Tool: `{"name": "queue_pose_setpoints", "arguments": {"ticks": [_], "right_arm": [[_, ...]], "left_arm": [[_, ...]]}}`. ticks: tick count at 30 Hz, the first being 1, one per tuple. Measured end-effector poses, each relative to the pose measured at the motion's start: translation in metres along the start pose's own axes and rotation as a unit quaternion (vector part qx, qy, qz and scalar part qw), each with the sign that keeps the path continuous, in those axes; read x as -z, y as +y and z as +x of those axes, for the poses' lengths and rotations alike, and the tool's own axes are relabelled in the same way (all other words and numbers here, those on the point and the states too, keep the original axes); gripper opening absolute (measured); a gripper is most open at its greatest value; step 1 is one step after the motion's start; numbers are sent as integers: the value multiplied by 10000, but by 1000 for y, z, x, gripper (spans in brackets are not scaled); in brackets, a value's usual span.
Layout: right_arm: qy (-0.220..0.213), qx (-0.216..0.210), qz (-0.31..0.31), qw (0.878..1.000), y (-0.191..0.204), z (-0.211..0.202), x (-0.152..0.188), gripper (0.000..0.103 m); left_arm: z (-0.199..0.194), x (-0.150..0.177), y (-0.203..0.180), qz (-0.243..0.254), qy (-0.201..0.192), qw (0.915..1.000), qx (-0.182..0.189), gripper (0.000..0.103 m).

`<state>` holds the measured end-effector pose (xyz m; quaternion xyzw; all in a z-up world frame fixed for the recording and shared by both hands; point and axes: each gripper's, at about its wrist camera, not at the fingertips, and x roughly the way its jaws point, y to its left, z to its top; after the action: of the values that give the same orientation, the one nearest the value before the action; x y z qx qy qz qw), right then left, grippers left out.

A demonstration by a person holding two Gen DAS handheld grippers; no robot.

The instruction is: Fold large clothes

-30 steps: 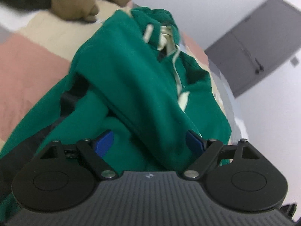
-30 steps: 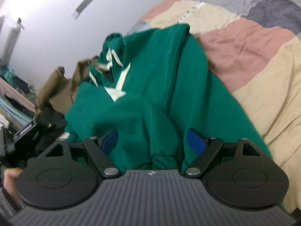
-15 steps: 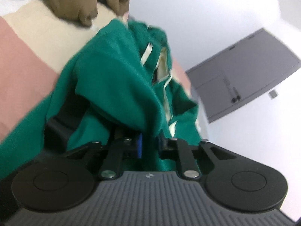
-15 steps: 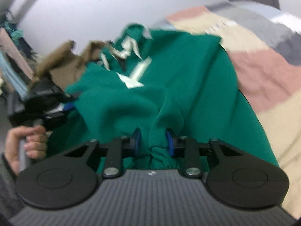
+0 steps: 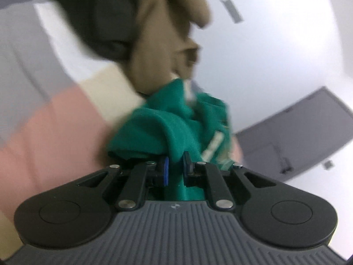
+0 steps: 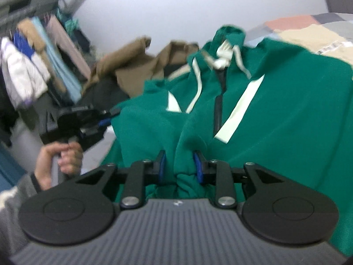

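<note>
White walls enclose a bed with a patchwork quilt of pink, cream and grey squares [image 5: 55, 121]. On it lies one green hooded sweatshirt with white stripes and white drawstrings [image 6: 275, 114], spread across the quilt's near side. Two grippers hold it. The left gripper [image 5: 175, 169] has its jaws closed on a bunched fold of the green fabric. The right gripper [image 6: 179, 165] likewise has its jaws clamped on a gathered ridge of the same garment, near the zip. Beyond the sweatshirt sits one heap of brown clothing [image 6: 136, 66] with a dark garment [image 5: 99, 15] beside it. One grey door [image 5: 304, 130] shows in the left wrist view; one rack of hanging clothes [image 6: 37, 66] shows in the right wrist view.
</note>
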<state>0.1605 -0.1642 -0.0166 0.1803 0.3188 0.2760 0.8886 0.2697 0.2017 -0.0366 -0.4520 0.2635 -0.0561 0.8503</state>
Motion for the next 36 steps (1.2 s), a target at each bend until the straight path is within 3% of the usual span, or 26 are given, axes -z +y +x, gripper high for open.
{"name": "queue_pose_setpoints", "arguments": {"ticks": [6, 10, 13, 14, 15, 19, 26, 33, 36], "right_arm": [[555, 336, -51, 9979, -11, 44, 14, 29], [526, 268, 140, 9982, -18, 41, 18, 30], [475, 287, 134, 9984, -16, 38, 17, 35], [454, 295, 127, 9985, -15, 36, 16, 39], [438, 294, 112, 9985, -15, 33, 15, 42], [329, 320, 19, 9989, -10, 21, 16, 58], [130, 288, 87, 9995, -3, -2, 17, 59], [212, 721, 124, 9971, 2, -24, 27, 59], [165, 962, 127, 9951, 3, -39, 32, 59]], "left_arm": [[10, 4, 2, 448, 79, 9976, -516, 14], [1, 8, -1, 713, 110, 9954, -635, 18], [-15, 14, -12, 940, 167, 9926, -754, 40], [-23, 18, -16, 1060, 195, 9911, -780, 53], [-30, 21, -22, 1193, 220, 9893, -811, 57], [-61, 33, -33, 1290, 388, 9880, -757, 57], [-116, 76, -47, 1271, 774, 9850, -872, 58], [-126, 120, -44, 1611, 1107, 9712, -1364, 58], [-113, 135, -47, 1990, 1217, 9592, -1599, 57]]}}
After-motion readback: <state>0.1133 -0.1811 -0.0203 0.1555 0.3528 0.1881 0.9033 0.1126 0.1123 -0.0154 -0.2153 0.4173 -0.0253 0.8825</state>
